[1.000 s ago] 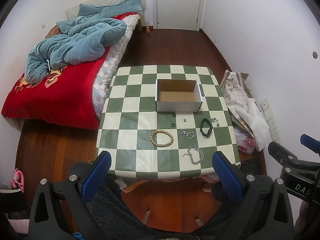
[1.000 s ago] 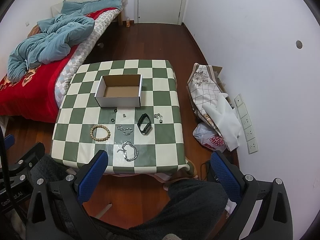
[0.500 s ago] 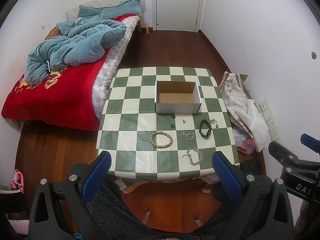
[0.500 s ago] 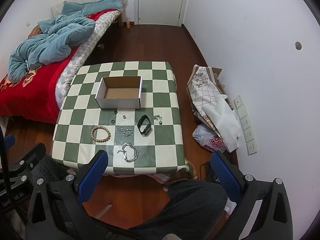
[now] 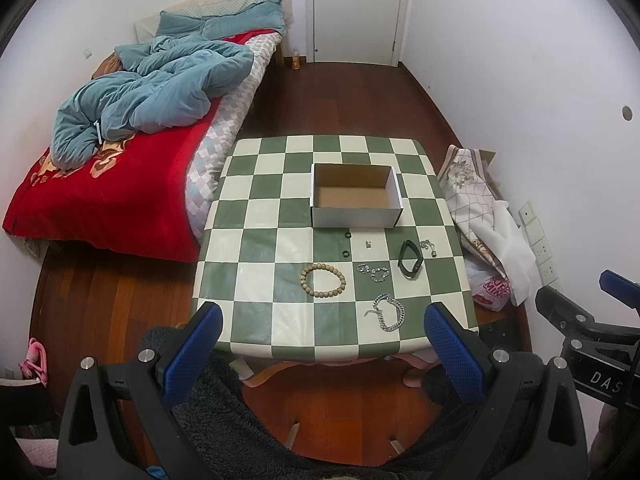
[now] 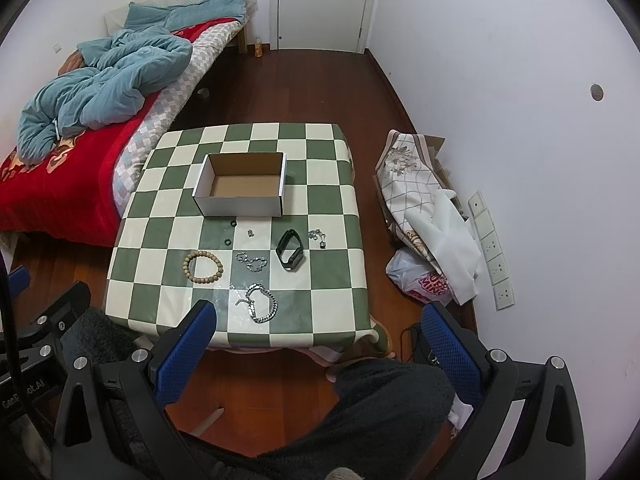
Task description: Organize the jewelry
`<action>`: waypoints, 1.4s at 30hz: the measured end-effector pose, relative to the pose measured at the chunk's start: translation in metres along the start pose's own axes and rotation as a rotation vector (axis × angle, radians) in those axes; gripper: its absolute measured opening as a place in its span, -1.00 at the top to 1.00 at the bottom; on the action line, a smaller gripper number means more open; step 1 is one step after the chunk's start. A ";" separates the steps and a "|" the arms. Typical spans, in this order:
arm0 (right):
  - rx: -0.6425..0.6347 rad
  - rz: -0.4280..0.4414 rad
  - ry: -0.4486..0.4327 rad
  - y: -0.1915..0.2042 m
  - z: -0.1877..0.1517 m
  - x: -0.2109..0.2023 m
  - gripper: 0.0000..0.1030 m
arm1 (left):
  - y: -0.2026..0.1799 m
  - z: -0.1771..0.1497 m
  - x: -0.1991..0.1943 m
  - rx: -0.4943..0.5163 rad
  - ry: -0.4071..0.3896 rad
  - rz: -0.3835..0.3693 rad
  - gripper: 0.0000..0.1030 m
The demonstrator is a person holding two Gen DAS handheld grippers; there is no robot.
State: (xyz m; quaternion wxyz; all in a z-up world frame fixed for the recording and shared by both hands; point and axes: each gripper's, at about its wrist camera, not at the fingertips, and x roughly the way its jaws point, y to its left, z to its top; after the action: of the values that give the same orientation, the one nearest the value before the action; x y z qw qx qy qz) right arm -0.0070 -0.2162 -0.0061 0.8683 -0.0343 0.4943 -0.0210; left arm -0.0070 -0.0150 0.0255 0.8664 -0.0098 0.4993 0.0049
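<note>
An empty white cardboard box (image 5: pixel 355 196) (image 6: pixel 241 189) stands on the green-and-white checkered table (image 5: pixel 260 208) (image 6: pixel 160 208). In front of it lie a wooden bead bracelet (image 5: pixel 322 280) (image 6: pixel 203 266), a thick silver chain bracelet (image 5: pixel 389 312) (image 6: pixel 262 302), a thin silver chain (image 5: pixel 373 272) (image 6: pixel 251 261), a black band (image 5: pixel 410 258) (image 6: pixel 290 249), a small silver chain (image 5: pixel 428 246) (image 6: pixel 318 236), two small dark rings (image 5: pixel 346 244) (image 6: pixel 230 232) and a tiny stud (image 5: pixel 368 245). My left gripper (image 5: pixel 320 350) and right gripper (image 6: pixel 316 346) are open and empty, held high above the table's near edge.
A bed with a red cover and blue duvet (image 5: pixel 152 88) stands left of the table. A pile of bags and cloth (image 5: pixel 488 232) (image 6: pixel 428 216) lies on the floor by the right wall. A closed door (image 5: pixel 356 8) is at the back. A person's legs show below both grippers.
Both grippers have drifted slightly; the table sits a little lower and farther in the views. Nothing on the table has moved.
</note>
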 end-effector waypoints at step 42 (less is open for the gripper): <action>-0.042 0.094 0.460 0.087 -0.049 0.352 -0.01 | 0.034 -0.028 0.280 0.038 0.360 0.310 -0.99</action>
State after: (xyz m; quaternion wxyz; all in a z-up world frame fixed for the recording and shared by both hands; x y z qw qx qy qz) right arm 0.1304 -0.1563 -0.3399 0.7320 -0.0237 0.6805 0.0223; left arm 0.1091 0.0181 -0.2312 0.7524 0.0827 0.6411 0.1266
